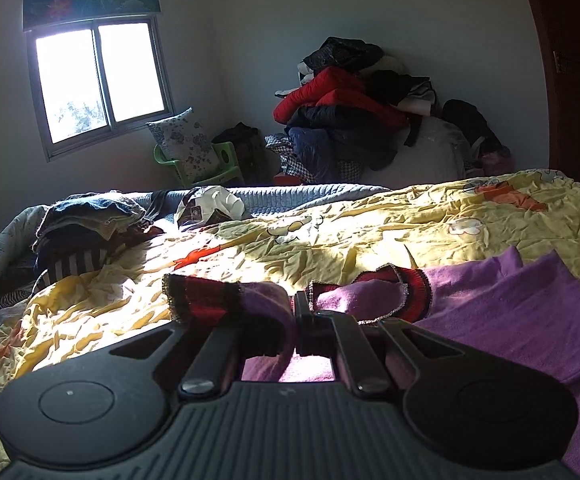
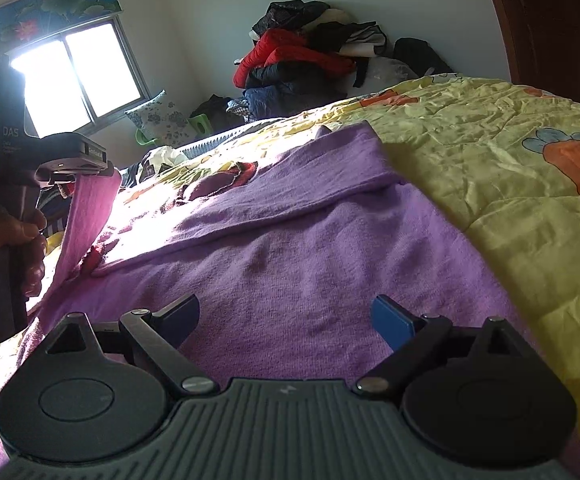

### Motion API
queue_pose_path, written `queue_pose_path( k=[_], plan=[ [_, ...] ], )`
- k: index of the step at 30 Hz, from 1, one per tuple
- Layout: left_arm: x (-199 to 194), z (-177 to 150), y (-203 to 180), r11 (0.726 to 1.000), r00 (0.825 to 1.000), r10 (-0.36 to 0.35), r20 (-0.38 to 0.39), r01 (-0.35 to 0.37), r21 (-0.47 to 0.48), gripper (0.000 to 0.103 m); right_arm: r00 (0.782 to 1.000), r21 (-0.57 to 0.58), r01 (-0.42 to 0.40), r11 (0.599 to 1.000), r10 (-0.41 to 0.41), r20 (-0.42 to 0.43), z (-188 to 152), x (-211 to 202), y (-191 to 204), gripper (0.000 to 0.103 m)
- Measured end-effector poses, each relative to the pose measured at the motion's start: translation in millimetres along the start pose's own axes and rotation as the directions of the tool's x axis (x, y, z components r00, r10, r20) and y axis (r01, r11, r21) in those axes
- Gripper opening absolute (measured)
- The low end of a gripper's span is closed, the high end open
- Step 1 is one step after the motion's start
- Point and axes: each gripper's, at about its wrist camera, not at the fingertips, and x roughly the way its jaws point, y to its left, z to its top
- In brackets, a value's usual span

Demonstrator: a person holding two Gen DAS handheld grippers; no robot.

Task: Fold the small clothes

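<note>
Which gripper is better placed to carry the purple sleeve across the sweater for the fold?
Left, probably. The left gripper is already shut on the purple sleeve and holds it lifted. The right gripper is open, holding nothing, over the body of the purple sweater.

A sweater [image 2: 290, 240] lies spread on the quilt [image 2: 510, 160] — one sleeve lifted at its left edge. Behind the bed, a heap of coats [image 1: 350, 120] sits against the wall, a chair [image 1: 206, 160] to its left — under the window [image 1: 98, 80].
</note>
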Motion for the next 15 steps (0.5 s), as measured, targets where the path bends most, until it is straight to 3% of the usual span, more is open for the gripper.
queue_pose_path(
  k=[15],
  plan=[
    [2.3, 18.6, -57.4, 0.998, 0.998, -0.057, 0.031, 0.056, 0.032, 0.006, 1.0, 0.015, -0.012, 1.0, 0.012, 0.004, -0.5, -0.4, -1.8, 0.092]
  ],
)
